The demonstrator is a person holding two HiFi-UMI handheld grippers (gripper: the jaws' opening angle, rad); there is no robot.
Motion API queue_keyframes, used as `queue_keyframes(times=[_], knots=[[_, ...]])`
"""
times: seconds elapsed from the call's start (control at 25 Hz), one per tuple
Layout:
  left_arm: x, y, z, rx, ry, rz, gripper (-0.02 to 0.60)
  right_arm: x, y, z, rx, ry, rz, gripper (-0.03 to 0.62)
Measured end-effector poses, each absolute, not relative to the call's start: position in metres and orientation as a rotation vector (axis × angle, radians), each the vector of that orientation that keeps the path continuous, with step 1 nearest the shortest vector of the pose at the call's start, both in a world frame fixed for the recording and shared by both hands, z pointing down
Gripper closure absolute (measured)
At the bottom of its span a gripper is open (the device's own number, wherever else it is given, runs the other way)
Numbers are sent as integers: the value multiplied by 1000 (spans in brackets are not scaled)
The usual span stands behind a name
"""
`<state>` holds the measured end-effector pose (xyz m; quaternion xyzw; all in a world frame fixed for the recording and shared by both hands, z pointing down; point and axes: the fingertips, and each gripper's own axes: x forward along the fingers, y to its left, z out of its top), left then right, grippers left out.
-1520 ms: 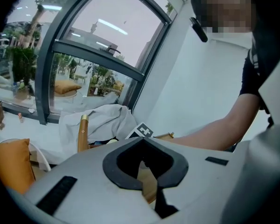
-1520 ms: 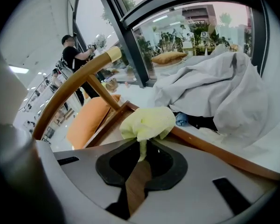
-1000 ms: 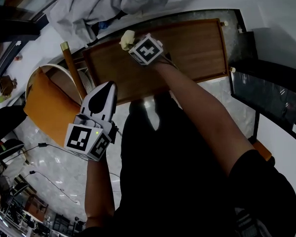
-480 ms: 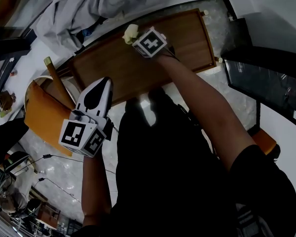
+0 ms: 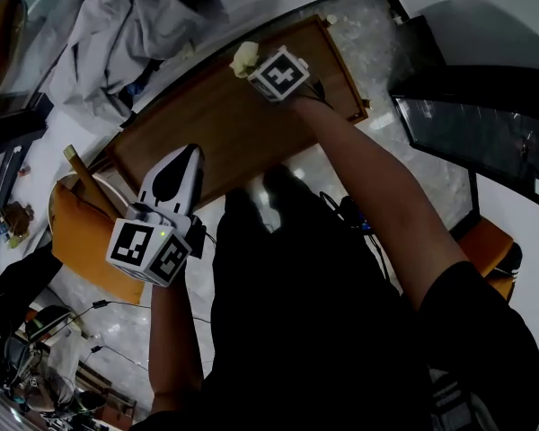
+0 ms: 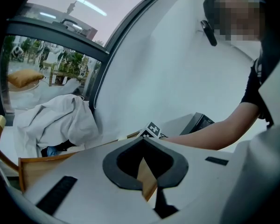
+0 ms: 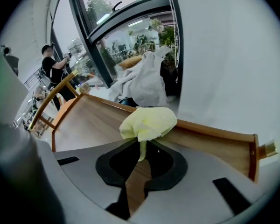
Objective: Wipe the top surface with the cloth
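Note:
A pale yellow cloth [image 7: 148, 122] bunches out beyond the tips of my right gripper [image 7: 142, 141], which is shut on it. In the head view the cloth [image 5: 243, 57] rests near the far edge of the wooden table top [image 5: 216, 133], with the right gripper [image 5: 251, 64] stretched out over the wood. My left gripper [image 5: 187, 157] hangs shut over the table's near edge, with nothing in it. In the left gripper view its tips [image 6: 142, 143] meet, and the right gripper's marker cube [image 6: 152, 129] shows beyond them.
A grey-white garment [image 5: 126, 34] is heaped behind the table's far left. An orange wooden chair [image 5: 76, 227] stands at the table's left end. A dark screen [image 5: 485, 142] stands to the right. Cables [image 5: 350, 214] lie on the pale floor. A person [image 7: 53, 71] stands far off.
The head view has swung, so the table now lies more slanted in the picture. The right gripper with the cloth stays near the far edge; the left gripper keeps its place by the near edge.

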<state>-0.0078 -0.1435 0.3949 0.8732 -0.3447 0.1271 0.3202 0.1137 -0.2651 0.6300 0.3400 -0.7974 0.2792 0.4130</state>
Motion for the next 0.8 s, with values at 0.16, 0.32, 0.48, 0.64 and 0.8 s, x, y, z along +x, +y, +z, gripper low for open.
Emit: queue_keyframes(times=[0.16, 0.32, 0.48, 0.64, 0.8], knots=[[17, -148, 393, 2312, -869, 333, 572, 152, -270, 630, 919, -1975, 710, 545], [34, -150, 392, 2325, -841, 344, 572, 193, -278, 630, 1003, -1918, 708, 545], [44, -155, 390, 2334, -829, 351, 572, 226, -289, 630, 1074, -1873, 699, 546], [46, -154, 385, 2352, -830, 359, 572, 248, -299, 627, 1160, -1841, 703, 546], [42, -153, 381, 2347, -849, 361, 572, 261, -304, 626, 1176, -1804, 697, 545]])
